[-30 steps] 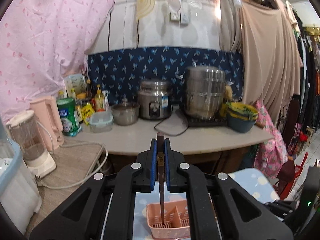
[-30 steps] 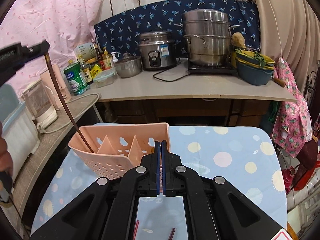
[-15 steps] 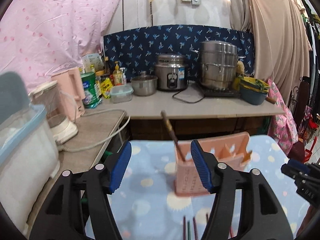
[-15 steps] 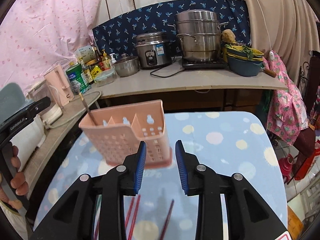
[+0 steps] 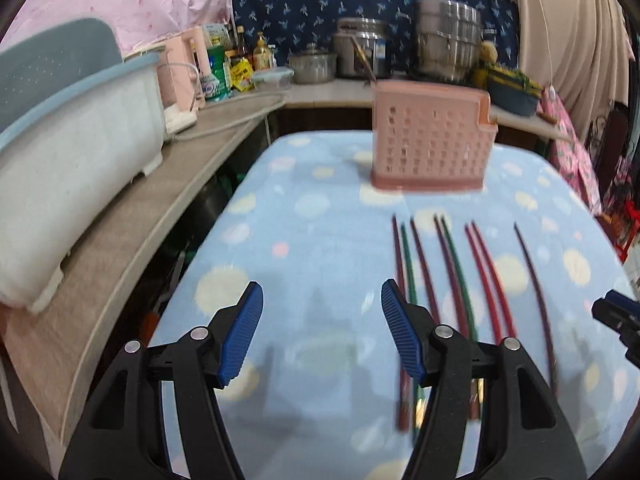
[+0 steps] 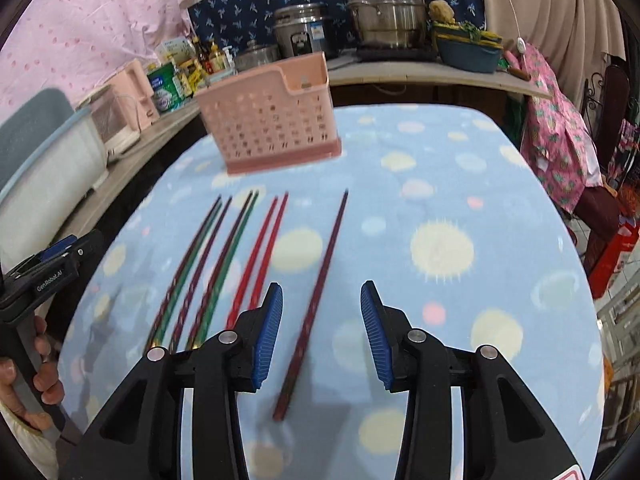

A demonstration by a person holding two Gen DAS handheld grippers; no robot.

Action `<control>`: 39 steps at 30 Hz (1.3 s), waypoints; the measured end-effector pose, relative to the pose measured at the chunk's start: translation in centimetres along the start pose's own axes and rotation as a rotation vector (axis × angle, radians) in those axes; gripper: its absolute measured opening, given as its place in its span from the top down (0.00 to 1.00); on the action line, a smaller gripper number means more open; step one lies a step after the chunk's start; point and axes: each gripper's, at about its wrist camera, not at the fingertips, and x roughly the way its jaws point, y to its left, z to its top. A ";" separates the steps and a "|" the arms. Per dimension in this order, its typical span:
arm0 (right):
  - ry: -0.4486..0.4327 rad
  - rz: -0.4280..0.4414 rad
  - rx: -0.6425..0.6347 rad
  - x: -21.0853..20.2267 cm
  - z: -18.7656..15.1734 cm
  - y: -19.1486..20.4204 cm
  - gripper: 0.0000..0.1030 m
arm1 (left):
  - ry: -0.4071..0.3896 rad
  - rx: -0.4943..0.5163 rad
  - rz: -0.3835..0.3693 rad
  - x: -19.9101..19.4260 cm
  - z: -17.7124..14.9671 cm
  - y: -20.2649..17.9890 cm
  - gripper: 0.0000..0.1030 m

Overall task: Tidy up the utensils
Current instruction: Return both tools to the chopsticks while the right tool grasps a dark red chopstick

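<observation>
Now both claws hang over the table (image 5: 328,248), which wears a light-blue cloth with pale dots. On the left claw (image 5: 322,334) the blue pads stand well apart with only bare cloth between them, and nothing is gripped. On the right claw (image 6: 321,334) the jaws are opening; a single dark red chopstick (image 6: 320,292) lies on the cloth below the gap, nearer the left pad, and the pads do not press on it. To its left lie the other chopsticks (image 6: 224,264), red, green and dark ones in a loose row, roughly parallel, their far tips toward the pink utensil basket (image 6: 270,120). That basket stands upright at the far side of the table, well apart from both claws, and a dark handle (image 5: 362,65) sticks out of its left end in the left wrist view. At the left edge of the right wrist view, a hand (image 6: 24,384) grips the left tool's handle.
</observation>
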 end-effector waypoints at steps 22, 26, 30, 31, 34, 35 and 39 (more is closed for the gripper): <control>0.062 0.009 -0.042 1.6 -6.3 2.9 0.61 | 0.101 -0.017 -0.044 -0.3 -7.1 -0.4 0.43; 0.067 0.003 -0.041 2.1 -6.3 2.9 0.61 | 0.103 -0.015 -0.050 -0.3 -7.2 -0.4 0.43; 0.062 -0.013 -0.057 2.3 -6.2 3.0 0.64 | 0.106 -0.013 -0.060 -0.2 -7.2 -0.5 0.43; 0.061 -0.020 -0.061 2.3 -6.3 3.0 0.67 | 0.106 -0.012 -0.061 -0.2 -7.2 -0.5 0.43; 0.058 -0.042 -0.072 2.2 -6.4 2.9 0.76 | 0.107 -0.005 -0.066 -0.2 -7.3 -0.7 0.43; 0.057 -0.045 -0.072 2.2 -6.4 2.8 0.78 | 0.107 -0.003 -0.068 -0.2 -7.3 -0.8 0.43; 0.055 -0.052 -0.061 2.0 -6.5 2.2 0.90 | 0.111 0.006 -0.084 -0.1 -7.4 -1.2 0.43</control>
